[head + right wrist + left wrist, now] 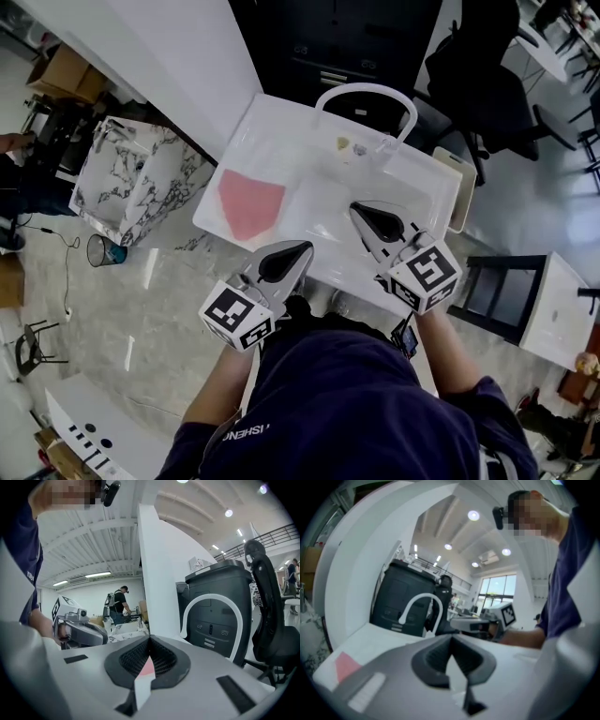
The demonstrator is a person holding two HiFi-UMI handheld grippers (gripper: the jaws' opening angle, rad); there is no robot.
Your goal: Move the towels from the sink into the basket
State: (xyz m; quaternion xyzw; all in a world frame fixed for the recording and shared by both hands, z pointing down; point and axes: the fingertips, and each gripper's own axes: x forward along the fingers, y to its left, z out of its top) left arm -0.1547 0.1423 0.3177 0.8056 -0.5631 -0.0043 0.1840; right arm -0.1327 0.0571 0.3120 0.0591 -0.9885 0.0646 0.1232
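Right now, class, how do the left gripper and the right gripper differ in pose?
In the head view, the left gripper angles rightward at the front edge of the sink; the right gripper angles leftward and reaches farther over it. Both are shut and empty.

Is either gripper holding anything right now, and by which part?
Nothing is held. The left gripper and right gripper are both shut and empty; the flat pink cloth towel lies untouched.

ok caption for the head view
Left gripper and right gripper, both shut, above the white sink; pink towel flat on it
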